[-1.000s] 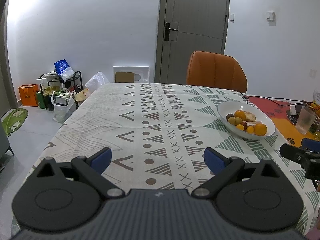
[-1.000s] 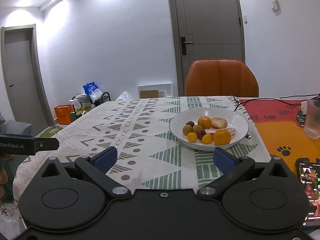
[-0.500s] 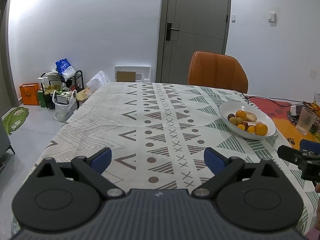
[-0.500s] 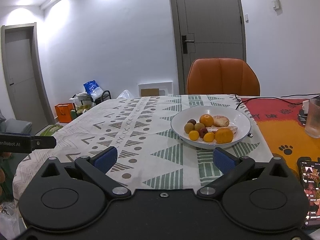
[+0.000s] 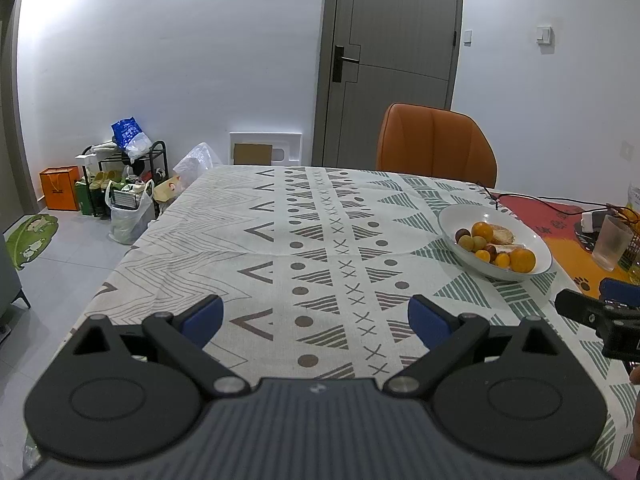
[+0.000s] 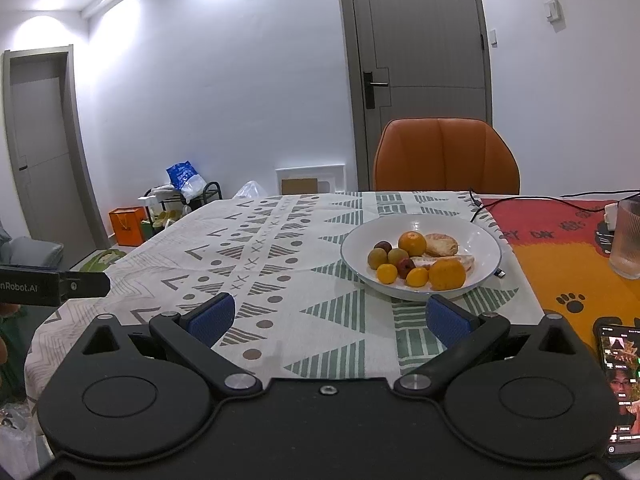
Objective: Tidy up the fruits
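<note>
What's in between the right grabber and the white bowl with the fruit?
Nothing but bare patterned tablecloth. In the right wrist view, the open right gripper sits just short of the white bowl, with only cloth showing in that short stretch.

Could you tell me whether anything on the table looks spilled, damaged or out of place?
Nothing looks spilled or damaged. The fruit sits inside the white bowl, which stands upright on the tablecloth. Both the left gripper and right gripper are open and empty.
</note>
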The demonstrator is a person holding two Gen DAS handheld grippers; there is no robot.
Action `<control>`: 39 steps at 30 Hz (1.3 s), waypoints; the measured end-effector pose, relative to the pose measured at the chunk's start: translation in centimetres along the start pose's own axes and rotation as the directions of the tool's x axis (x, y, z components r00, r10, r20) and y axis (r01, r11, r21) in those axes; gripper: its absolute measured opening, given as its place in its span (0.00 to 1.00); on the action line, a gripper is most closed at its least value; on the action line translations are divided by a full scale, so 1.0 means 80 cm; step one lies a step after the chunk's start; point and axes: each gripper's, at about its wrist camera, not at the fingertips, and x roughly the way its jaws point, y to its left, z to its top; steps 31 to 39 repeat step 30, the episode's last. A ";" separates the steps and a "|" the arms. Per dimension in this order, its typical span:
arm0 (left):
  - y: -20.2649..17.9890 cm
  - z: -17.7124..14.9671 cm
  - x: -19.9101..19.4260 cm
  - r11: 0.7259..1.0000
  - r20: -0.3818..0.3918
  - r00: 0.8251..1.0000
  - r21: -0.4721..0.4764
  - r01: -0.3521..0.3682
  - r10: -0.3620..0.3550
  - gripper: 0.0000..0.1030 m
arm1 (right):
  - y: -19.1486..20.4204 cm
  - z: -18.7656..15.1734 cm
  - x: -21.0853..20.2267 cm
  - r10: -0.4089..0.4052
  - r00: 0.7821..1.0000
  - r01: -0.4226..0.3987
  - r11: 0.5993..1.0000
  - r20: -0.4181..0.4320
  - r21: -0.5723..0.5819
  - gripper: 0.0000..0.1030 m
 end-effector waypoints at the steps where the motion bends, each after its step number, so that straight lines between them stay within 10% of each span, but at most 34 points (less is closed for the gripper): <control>1: 0.001 0.001 -0.001 1.000 -0.001 1.000 0.000 -0.001 0.001 0.95 | 0.000 0.000 0.000 0.000 1.000 0.000 1.000 0.000 -0.001 1.00; 39: 0.000 0.000 -0.005 1.000 -0.004 1.000 0.016 -0.004 0.004 0.95 | -0.001 -0.003 -0.001 0.005 1.000 -0.005 1.000 -0.002 0.002 1.00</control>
